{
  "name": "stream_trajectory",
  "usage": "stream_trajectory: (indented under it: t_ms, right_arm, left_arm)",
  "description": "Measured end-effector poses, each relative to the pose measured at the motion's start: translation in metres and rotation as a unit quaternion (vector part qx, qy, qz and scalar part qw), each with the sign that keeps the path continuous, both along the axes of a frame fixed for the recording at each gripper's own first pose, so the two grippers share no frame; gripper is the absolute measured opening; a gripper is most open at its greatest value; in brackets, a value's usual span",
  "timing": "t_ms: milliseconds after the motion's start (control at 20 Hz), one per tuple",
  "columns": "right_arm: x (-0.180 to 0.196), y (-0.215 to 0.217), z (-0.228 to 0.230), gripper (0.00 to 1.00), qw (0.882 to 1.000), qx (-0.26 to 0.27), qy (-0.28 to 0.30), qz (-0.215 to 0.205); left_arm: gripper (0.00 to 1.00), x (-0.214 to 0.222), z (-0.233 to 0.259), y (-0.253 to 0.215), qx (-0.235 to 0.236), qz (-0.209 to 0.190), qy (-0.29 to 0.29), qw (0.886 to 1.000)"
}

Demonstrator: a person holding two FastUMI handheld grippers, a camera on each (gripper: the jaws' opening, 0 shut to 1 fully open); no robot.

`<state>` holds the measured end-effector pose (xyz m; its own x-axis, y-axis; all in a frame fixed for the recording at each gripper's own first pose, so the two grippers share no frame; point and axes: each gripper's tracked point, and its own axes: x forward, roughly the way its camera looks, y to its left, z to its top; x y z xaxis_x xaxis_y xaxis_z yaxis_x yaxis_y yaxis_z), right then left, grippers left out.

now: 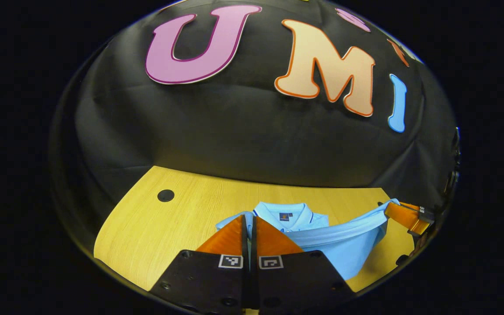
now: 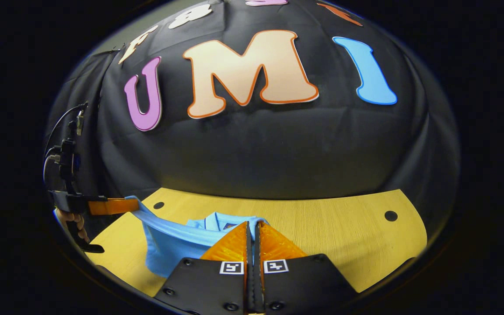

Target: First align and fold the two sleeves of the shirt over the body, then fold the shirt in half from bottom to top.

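Observation:
A light blue polo shirt (image 1: 348,245) lies on the wooden table (image 1: 169,232), its collar (image 1: 289,215) toward the booth wall. My left gripper (image 1: 249,217) is shut on one corner of the shirt's edge. My right gripper (image 1: 393,209) is shut on the other corner and holds it above the table, so a band of cloth hangs stretched between the two. In the right gripper view, the right gripper (image 2: 253,224) pinches the shirt (image 2: 169,245), and the left gripper (image 2: 134,204) holds the far corner up, with a hand (image 2: 70,218) behind it.
The table (image 2: 344,236) is light wood with round dark holes (image 1: 165,195) (image 2: 390,215) near its back corners. The black cloth wall rises right behind its far edge. Bare tabletop lies on both sides of the shirt.

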<state>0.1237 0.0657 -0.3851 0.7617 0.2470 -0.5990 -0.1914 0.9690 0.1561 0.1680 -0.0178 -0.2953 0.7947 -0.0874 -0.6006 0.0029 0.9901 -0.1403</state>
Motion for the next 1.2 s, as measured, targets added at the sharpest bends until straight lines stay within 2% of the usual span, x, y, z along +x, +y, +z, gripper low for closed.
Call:
stream_trajectory:
  t_ms: [200,350,450,550,600,650,750,800,1000,1200]
  right_arm:
    - [0.022,-0.001,-0.056,0.02,1.000,-0.012,0.021,-0.002]
    - [0.027,-0.009,-0.101,0.02,0.998,-0.017,0.050,-0.022]
    - [0.031,-0.016,-0.112,0.03,0.998,-0.024,0.054,-0.036]
    - [0.042,-0.030,-0.103,0.24,0.997,-0.051,0.022,-0.048]
    - [0.048,-0.034,-0.090,0.47,0.997,-0.054,0.003,-0.051]
    - [0.050,-0.041,-0.077,0.70,0.996,-0.061,-0.013,-0.056]
    - [0.047,-0.051,-0.049,0.96,0.996,-0.061,-0.032,-0.063]
    - [0.044,-0.054,-0.033,1.00,0.995,-0.060,-0.043,-0.067]
    - [0.018,-0.062,0.057,1.00,0.988,-0.069,-0.118,-0.078]
    - [-0.036,-0.053,0.150,1.00,0.976,-0.077,-0.189,-0.077]
  left_arm:
    - [0.00,0.025,-0.046,0.003,0.023,0.002,0.023,0.999]
    - [0.00,0.039,-0.082,0.004,0.041,0.003,0.043,0.998]
    - [0.00,0.048,-0.094,0.008,0.056,0.012,0.042,0.997]
    - [0.03,0.054,-0.083,0.018,0.067,0.043,0.017,0.997]
    - [0.12,0.060,-0.079,0.022,0.065,0.054,0.003,0.996]
    - [0.39,0.063,-0.068,0.026,0.069,0.065,-0.012,0.995]
    - [0.92,0.053,-0.042,0.029,0.073,0.067,-0.033,0.995]
    - [0.94,0.049,-0.026,0.029,0.076,0.068,-0.043,0.994]
    - [0.95,0.018,0.053,0.028,0.074,0.061,-0.115,0.989]
    - [0.95,-0.042,0.138,0.023,0.065,0.048,-0.189,0.979]
